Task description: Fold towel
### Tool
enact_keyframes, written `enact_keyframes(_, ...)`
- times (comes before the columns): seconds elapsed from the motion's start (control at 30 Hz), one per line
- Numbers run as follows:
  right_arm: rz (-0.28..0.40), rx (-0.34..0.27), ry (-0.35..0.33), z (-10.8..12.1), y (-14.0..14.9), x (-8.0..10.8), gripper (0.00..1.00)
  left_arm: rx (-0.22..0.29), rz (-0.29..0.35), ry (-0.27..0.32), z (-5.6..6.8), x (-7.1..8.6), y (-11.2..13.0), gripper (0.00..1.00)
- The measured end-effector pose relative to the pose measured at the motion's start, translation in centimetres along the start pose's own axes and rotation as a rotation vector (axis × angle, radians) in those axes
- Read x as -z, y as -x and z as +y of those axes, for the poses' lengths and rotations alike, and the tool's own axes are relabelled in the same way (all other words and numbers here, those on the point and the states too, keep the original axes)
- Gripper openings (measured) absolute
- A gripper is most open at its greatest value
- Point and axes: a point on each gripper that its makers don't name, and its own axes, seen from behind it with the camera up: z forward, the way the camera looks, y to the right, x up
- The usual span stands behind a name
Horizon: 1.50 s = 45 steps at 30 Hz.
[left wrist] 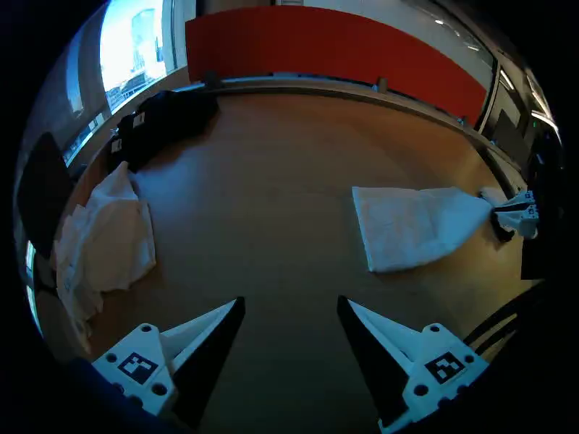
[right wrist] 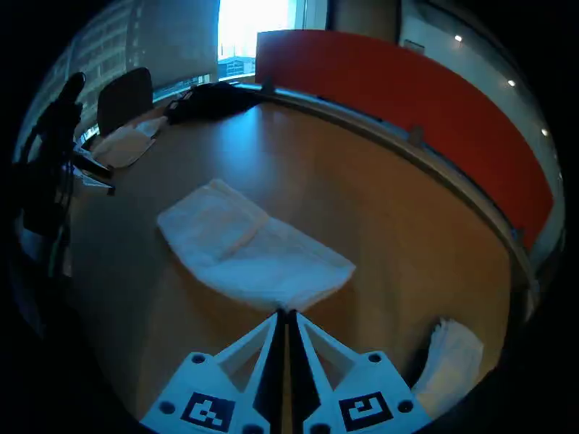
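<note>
Where towel (right wrist: 253, 257) lies, table (right wrist: 376, 210) gleams (partition (right wrist: 405, 94) behind).

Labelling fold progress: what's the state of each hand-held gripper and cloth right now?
towel: partly folded, lying flat
towel pile: crumpled, not folded
left hand-held gripper: open, empty
right hand-held gripper: shut on the towel's near edge

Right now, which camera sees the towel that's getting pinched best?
The right gripper view: the towel lies whole, close and central, its near edge pinched by the right gripper. The left gripper view shows it smaller, off to one side.
</note>
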Motion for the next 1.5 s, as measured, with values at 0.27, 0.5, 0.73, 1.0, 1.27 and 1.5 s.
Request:
enact_keyframes(0.27, 0.041, 0.034, 0.034, 1.2, -2.5, 2.1, 0.17, 0.0, 0.006, 0.006, 0.3, 0.0, -0.4, 0.94)
enact_keyframes(0.5, 0.064, 0.063, 0.049, 1.7, -4.0, 3.1, 0.16, -0.008, 0.011, 0.01, 0.5, 0.1, -0.8, 0.94)
enact_keyframes(0.73, 0.067, 0.082, 0.046, 1.4, -4.5, 2.9, 0.15, -0.009, 0.012, 0.012, 0.7, 0.1, -0.8, 0.94)
enact_keyframes(1.0, 0.073, 0.109, 0.018, 0.2, -5.5, 2.1, 0.14, -0.005, 0.016, 0.012, 0.6, 0.3, -0.8, 0.94)
enact_keyframes(1.27, 0.082, 0.155, -0.035, -2.5, -7.1, 0.8, 0.13, -0.001, 0.022, 0.013, 0.5, 0.5, -1.0, 0.94)
enact_keyframes(1.5, 0.085, 0.189, -0.101, -5.6, -8.3, -0.8, 0.13, 0.005, 0.027, 0.011, 0.3, 0.7, -0.9, 0.94)
